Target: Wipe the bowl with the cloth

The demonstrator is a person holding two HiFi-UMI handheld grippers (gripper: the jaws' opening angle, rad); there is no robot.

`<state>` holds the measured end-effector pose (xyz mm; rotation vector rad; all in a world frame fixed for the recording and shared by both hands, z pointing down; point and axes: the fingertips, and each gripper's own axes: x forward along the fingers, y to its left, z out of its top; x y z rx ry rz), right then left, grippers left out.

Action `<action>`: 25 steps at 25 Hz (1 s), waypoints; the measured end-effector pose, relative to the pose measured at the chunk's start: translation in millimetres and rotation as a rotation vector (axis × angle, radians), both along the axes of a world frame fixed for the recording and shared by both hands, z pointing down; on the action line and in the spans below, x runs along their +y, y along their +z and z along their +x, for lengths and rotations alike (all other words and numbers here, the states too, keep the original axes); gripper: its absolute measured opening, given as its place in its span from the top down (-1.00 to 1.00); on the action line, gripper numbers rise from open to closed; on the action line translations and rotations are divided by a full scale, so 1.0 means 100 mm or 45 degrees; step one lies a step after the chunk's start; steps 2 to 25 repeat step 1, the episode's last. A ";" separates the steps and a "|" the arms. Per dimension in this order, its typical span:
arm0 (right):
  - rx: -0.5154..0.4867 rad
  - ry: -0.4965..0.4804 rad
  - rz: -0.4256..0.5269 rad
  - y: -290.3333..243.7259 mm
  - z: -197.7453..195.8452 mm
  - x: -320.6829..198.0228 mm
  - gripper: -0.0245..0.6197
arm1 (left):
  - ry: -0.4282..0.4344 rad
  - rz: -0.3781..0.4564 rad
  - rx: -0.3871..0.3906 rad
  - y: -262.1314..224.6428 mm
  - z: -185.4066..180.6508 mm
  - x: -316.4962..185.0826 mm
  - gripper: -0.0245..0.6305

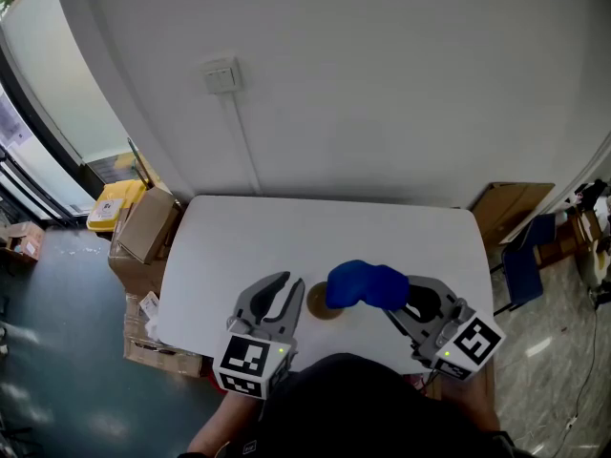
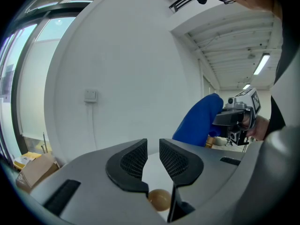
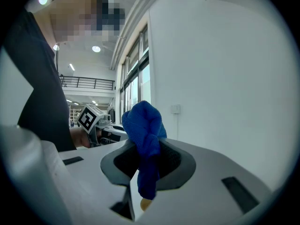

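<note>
A small brown bowl (image 1: 325, 310) sits on the white table (image 1: 286, 237) near its front edge, partly covered by the cloth and by a jaw. My left gripper (image 1: 291, 282) stands at the bowl's left edge. In the left gripper view its jaws (image 2: 153, 146) keep a narrow gap with nothing between the pads, and the bowl (image 2: 159, 199) shows low down in that gap. My right gripper (image 1: 396, 299) is shut on a bunched blue cloth (image 1: 363, 284), held just above and right of the bowl. The cloth (image 3: 143, 125) sticks up between the pads and hangs down over a sliver of bowl (image 3: 146, 204).
Cardboard boxes (image 1: 143, 227) and a yellow box (image 1: 115, 203) lie on the floor left of the table. A flat cardboard sheet (image 1: 511, 208) and a blue chair (image 1: 525, 265) stand at the right. A white wall with a switch (image 1: 221, 76) rises behind the table.
</note>
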<state>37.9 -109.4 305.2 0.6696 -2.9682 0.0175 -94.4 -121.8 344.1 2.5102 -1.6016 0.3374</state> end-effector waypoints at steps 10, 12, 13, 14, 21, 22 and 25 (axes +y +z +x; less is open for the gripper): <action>-0.002 0.000 -0.004 0.00 0.00 0.00 0.70 | -0.002 -0.007 0.001 0.02 -0.01 0.00 0.66; -0.002 0.000 -0.004 0.00 0.00 0.00 0.70 | -0.002 -0.007 0.001 0.02 -0.01 0.00 0.66; -0.002 0.000 -0.004 0.00 0.00 0.00 0.70 | -0.002 -0.007 0.001 0.02 -0.01 0.00 0.66; -0.002 0.000 -0.004 0.00 0.00 0.00 0.70 | -0.002 -0.007 0.001 0.02 -0.01 0.00 0.66; -0.002 0.000 -0.004 0.00 0.00 0.00 0.70 | -0.002 -0.007 0.001 0.02 -0.01 0.00 0.66; -0.002 0.000 -0.004 0.00 0.00 0.00 0.70 | -0.002 -0.007 0.001 0.02 -0.01 0.00 0.66; -0.002 0.000 -0.004 0.00 0.00 0.00 0.70 | -0.002 -0.007 0.001 0.02 -0.01 0.00 0.66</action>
